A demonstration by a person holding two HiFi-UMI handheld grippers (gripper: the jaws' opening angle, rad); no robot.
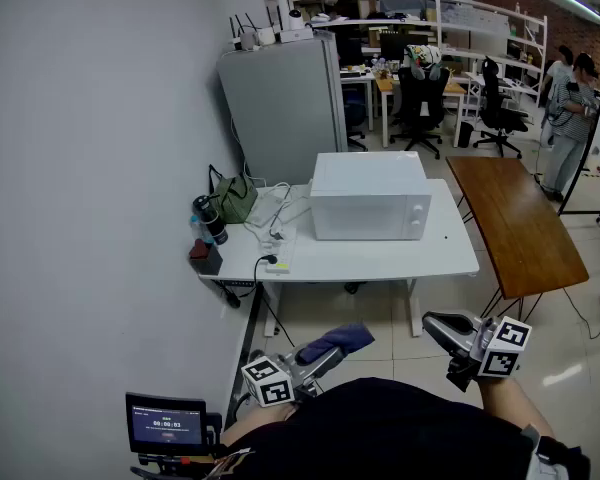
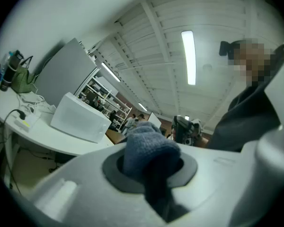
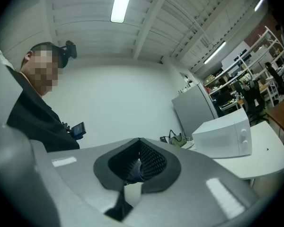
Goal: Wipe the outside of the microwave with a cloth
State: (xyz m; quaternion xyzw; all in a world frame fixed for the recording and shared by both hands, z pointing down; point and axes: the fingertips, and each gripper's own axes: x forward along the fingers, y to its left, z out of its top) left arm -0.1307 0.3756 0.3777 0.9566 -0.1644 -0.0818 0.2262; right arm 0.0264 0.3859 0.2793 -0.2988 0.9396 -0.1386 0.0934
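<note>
The left claw (image 1: 318,356) is clamped on a blue cloth (image 1: 341,339). In the left gripper view the cloth (image 2: 147,147) fills the place between the two jaws and stands out past their tips as a soft folded lump. The right claw (image 1: 436,325) is to the right of the left one and near it, and its jaws are together. In the right gripper view the ribbed pads (image 3: 153,162) meet at their tips and hold nothing. Both claws hang low, close to the person's body in dark clothes. The white microwave (image 1: 370,208) is ahead of both claws and well apart from them. It stands on a white counter (image 1: 380,260) with its door closed. Ahead and to the left of the left claw, at the wall end of the counter, are a green bag (image 1: 236,199) and a dark bottle (image 1: 209,218). A brown table (image 1: 521,224) is ahead and to the right of the right claw.
</note>
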